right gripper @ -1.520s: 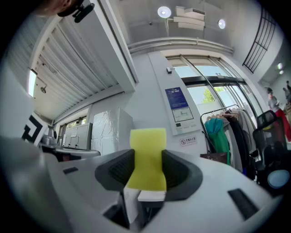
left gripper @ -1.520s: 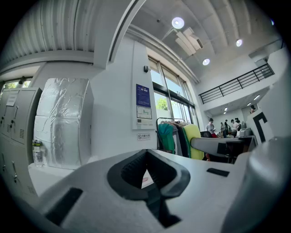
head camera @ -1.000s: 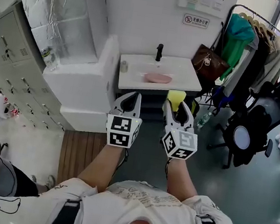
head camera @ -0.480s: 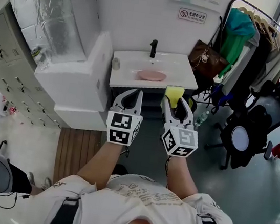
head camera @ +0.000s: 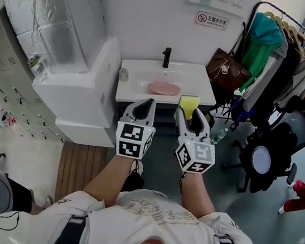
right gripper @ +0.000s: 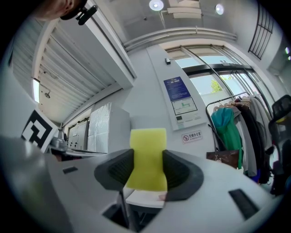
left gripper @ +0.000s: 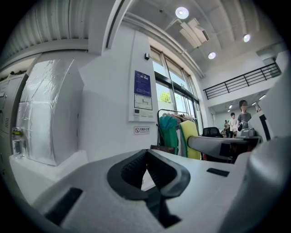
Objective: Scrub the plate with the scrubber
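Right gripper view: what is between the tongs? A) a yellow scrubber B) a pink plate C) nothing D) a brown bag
A: the yellow scrubber is clamped between the tongs of the right gripper, while the pink plate lies in the sink ahead.

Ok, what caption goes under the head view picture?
Right gripper holding a yellow scrubber, pink plate waiting at the sink ahead.

A matt, spongy scrubber (right gripper: 146,157) is being seen; a smooth plate (head camera: 164,89) is being borne by a glossy washbasin (head camera: 195,84).
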Action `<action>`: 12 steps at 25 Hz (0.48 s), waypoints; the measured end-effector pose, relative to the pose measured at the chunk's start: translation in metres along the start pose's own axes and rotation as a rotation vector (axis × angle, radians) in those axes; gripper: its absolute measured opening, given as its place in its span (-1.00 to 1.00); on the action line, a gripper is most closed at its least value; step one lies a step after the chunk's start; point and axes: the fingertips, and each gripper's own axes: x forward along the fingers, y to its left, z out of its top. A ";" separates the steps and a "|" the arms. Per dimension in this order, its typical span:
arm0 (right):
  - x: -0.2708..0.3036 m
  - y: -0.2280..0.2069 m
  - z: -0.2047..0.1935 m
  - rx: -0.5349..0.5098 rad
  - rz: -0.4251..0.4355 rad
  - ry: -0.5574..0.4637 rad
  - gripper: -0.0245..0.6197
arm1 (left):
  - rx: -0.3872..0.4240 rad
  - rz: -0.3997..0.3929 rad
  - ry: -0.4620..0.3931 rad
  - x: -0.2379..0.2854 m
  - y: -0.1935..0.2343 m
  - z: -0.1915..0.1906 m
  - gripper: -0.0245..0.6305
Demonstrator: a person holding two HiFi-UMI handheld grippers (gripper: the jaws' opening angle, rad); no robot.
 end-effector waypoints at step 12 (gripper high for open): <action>0.117 -0.035 -0.020 -0.015 -0.017 0.020 -0.29 | -0.018 -0.025 -0.001 0.108 0.064 0.000 -0.86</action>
